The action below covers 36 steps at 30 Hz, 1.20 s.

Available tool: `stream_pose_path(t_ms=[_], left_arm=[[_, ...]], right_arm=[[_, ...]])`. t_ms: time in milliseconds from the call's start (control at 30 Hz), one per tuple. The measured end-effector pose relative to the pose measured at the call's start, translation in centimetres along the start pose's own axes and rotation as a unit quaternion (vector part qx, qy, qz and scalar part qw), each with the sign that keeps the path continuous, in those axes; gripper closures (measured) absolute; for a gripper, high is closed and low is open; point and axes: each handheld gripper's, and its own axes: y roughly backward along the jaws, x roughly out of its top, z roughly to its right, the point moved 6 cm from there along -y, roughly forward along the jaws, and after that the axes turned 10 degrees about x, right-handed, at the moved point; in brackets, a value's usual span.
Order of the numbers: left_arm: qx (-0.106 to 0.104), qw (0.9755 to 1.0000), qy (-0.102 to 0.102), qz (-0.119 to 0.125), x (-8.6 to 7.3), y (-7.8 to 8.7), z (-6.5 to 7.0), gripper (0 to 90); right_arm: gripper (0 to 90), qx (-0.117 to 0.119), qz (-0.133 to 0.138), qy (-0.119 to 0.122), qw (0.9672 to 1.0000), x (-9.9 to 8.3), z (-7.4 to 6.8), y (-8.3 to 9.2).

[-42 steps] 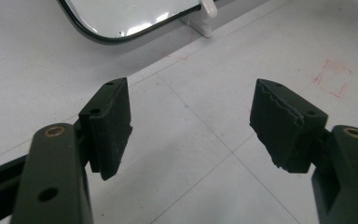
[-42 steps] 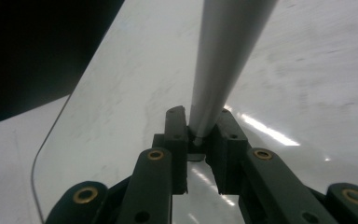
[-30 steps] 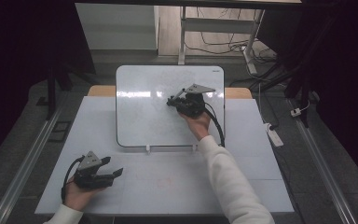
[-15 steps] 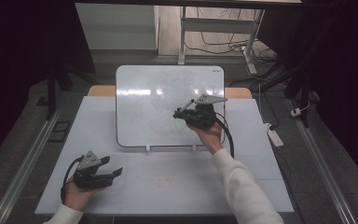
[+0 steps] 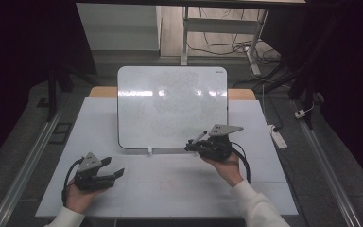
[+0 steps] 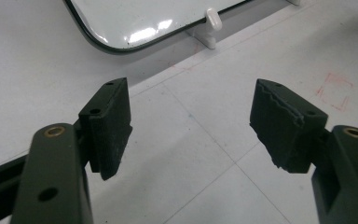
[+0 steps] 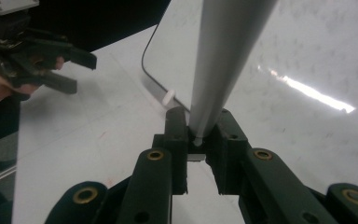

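The right gripper (image 5: pixel 193 145) pinches a marker (image 7: pixel 223 56) before the whiteboard's (image 5: pixel 170 104) lower edge. The left gripper (image 6: pixel 191 126) gapes wide, nothing held, over bare desk (image 5: pixel 170 179).

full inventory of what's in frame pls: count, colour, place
whiteboard: 1, white with dark rim, propped on small white feet at the table's far middle
marker: 1, grey barrel, clamped in the right gripper, in front of the whiteboard's lower right corner
table: 1, white top
power strip: 1, white, on the floor right of the table
cables: several, dark, on the floor behind the table
left gripper: 1, black, jaws open, near left of the table, holding nothing
right gripper: 1, black, shut on the marker
hands: 2, white sleeves, from the near edge
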Motion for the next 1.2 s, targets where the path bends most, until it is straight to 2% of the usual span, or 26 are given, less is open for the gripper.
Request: stream_pose_path(t_ms=[133,367,633,833,1033,1200], left_arm=[[0.005,1.0000,0.003,0.003,0.0,0.0,-0.2,29.9],[0.007,0.9999,0.007,0.007,0.1,0.1,-0.3,29.9],[-0.002,0.9997,-0.002,0.025,0.7,0.3,0.2,29.9],[-0.012,0.9985,-0.011,0.052,2.4,0.3,1.2,29.2],[-0.040,0.9963,-0.017,0.074,4.9,-0.1,2.7,28.9],[-0.059,0.9944,-0.032,0.081,6.5,-0.5,4.3,28.5]], right_arm=[[77.3,0.010,-0.002,-0.013,0.9999,-0.9,-0.3,0.1],[77.3,0.025,-0.017,-0.014,0.9994,-2.1,-1.0,-0.3],[77.3,0.049,-0.047,0.002,0.9977,-3.0,-2.1,-1.9],[77.3,0.062,-0.053,0.003,0.9967,-3.0,-2.7,-2.7],[77.3,0.070,-0.055,0.005,0.9960,-2.9,-3.0,-3.1],[77.3,0.070,-0.053,0.003,0.9961,-2.9,-3.0,-3.0]])
